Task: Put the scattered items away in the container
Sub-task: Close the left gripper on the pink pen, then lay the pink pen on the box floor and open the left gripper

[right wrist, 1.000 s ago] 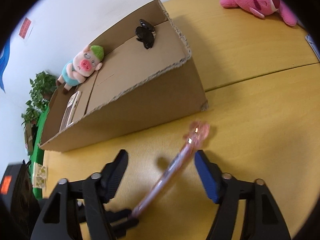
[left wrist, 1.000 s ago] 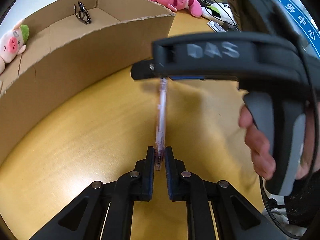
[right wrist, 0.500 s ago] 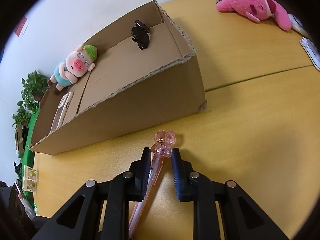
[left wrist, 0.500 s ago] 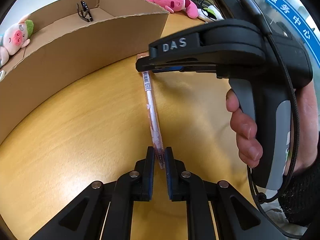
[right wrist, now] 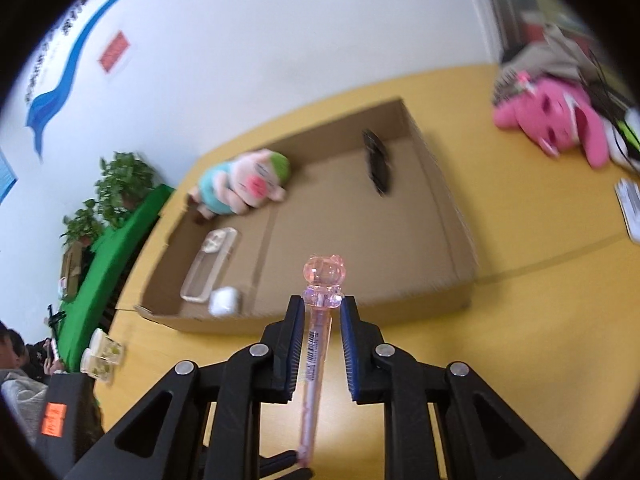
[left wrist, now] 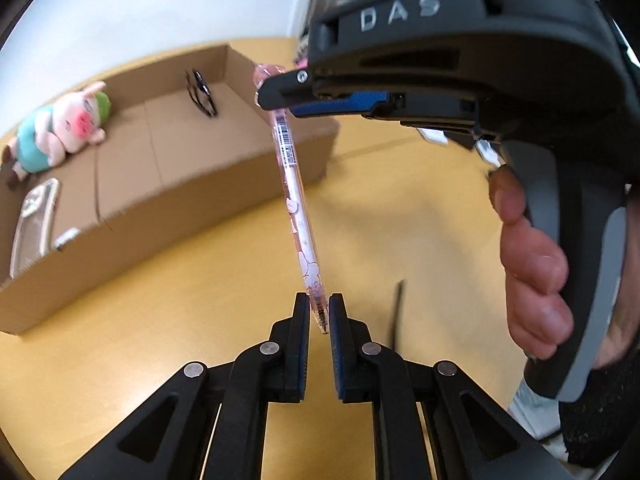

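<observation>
A pink pen (left wrist: 298, 208) with a bear-shaped cap is held off the yellow table by both grippers. My left gripper (left wrist: 319, 312) is shut on its tip. My right gripper (right wrist: 320, 306) is shut on its cap end (right wrist: 324, 276), seen from the side in the left wrist view (left wrist: 280, 94). The cardboard box (left wrist: 168, 184) lies beyond, also in the right wrist view (right wrist: 360, 240). It holds a pig plush (right wrist: 244, 184), black glasses (right wrist: 376, 160), a phone case (right wrist: 210, 264) and a small white item (right wrist: 225, 301).
A pink plush (right wrist: 552, 120) and papers (right wrist: 630, 208) lie on the table at the far right. A green surface with plants (right wrist: 116, 220) and cups (right wrist: 102, 354) is to the left. A white wall stands behind the box.
Both grippers have lifted the pen off the table and raised it. The box interior now shows from above.
</observation>
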A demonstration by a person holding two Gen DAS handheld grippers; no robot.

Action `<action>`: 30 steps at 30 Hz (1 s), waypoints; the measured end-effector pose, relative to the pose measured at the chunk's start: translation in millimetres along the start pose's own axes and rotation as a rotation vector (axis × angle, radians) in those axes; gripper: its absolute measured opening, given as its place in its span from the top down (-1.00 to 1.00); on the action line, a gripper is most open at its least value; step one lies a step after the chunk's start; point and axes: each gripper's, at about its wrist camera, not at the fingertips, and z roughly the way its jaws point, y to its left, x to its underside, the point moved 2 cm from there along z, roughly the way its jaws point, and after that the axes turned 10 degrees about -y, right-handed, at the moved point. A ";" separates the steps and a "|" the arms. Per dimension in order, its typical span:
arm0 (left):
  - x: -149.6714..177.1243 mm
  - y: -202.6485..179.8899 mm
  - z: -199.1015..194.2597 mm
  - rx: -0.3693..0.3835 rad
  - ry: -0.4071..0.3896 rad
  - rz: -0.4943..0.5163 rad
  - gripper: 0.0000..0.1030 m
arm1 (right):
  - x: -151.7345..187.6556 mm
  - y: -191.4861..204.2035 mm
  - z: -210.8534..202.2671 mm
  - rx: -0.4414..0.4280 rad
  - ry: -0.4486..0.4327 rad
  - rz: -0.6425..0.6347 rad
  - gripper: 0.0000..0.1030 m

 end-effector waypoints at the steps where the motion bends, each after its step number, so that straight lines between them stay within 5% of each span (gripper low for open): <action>1: -6.2 0.7 -3.0 -0.002 -0.009 -0.005 1.00 | -5.5 4.2 -1.1 -0.013 -0.005 -0.007 0.85; 2: -5.9 4.3 -9.0 0.005 -0.013 -0.011 1.00 | -12.1 9.4 -1.9 -0.024 -0.011 -0.020 0.98; 7: -19.2 2.3 -23.6 -0.007 -0.061 -0.007 1.00 | -46.9 35.0 -7.8 -0.045 -0.059 -0.095 0.98; 13: -9.2 29.9 -12.3 0.016 -0.004 -0.096 1.00 | -40.3 30.2 8.4 -0.065 0.015 -0.111 0.94; 20: 25.1 56.4 0.8 0.020 0.061 -0.208 1.00 | -3.9 -13.6 29.9 0.003 0.130 -0.077 0.52; 28: 28.8 69.9 7.0 0.027 0.064 -0.268 0.94 | -15.5 -22.5 39.0 0.043 0.182 -0.166 0.15; 30: 22.7 72.3 2.4 0.034 0.044 -0.267 0.56 | -24.7 -10.9 47.9 0.036 0.221 -0.267 0.11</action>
